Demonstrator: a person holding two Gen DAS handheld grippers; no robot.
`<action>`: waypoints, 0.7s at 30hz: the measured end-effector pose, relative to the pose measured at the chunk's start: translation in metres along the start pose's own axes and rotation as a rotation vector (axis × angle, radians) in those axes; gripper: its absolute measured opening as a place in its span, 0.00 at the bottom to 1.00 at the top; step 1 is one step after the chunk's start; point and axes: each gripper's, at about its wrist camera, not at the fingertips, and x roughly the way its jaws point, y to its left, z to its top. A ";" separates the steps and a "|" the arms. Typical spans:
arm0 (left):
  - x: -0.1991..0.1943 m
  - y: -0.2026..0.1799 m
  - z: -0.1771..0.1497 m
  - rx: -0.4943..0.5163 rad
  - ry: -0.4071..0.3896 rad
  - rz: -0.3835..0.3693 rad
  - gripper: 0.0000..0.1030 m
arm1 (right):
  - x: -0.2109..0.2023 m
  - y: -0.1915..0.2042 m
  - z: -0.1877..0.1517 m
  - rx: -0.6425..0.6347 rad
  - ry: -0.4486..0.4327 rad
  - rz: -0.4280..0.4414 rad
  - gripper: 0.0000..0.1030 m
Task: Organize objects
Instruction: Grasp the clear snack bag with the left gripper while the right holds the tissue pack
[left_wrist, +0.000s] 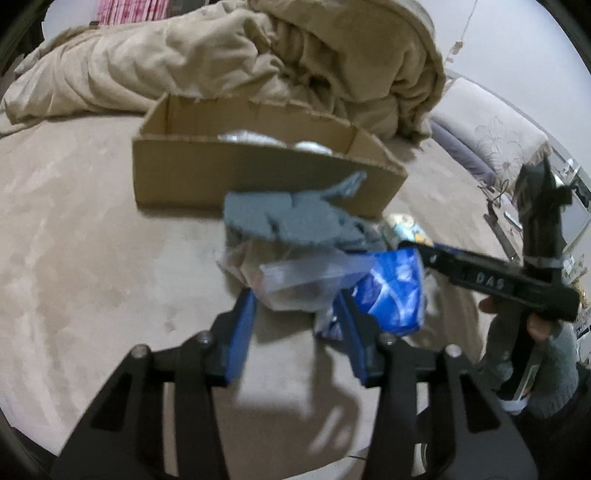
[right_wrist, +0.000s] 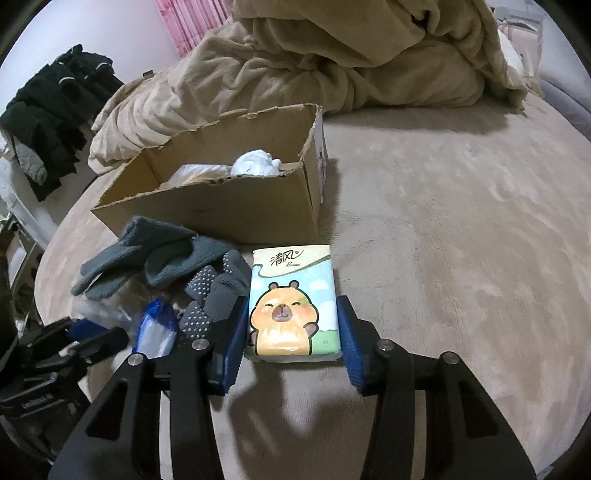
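The left tongs (left_wrist: 297, 325) stand spread over the bed (left_wrist: 92, 258), a clear plastic bag (left_wrist: 306, 275) lying just ahead between their blue tips, a blue packet (left_wrist: 391, 291) beside the right tip. Grey gloves (right_wrist: 147, 254) and dotted grey socks (right_wrist: 210, 291) crowd left of the right tongs (right_wrist: 291, 332), which are spread around the capybara tissue pack (right_wrist: 291, 302), not yet pinching. Behind stands the cardboard box (right_wrist: 229, 206), with a beige duvet (right_wrist: 332, 55) beyond.

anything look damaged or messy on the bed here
The cardboard box has ragged, torn top edges where its flaps were ripped off. Beside it, grey gloves, dotted socks and plastic bags lie in a loose heap.
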 end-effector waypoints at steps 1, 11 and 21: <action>-0.001 -0.002 0.004 -0.002 -0.004 0.004 0.64 | -0.001 -0.001 -0.001 0.003 -0.003 0.004 0.47; 0.022 -0.002 0.022 -0.023 0.042 0.068 0.89 | -0.004 -0.007 0.000 0.024 -0.011 0.009 0.47; 0.027 0.025 0.004 -0.019 0.086 0.088 0.83 | -0.007 -0.009 -0.002 0.012 -0.019 -0.002 0.47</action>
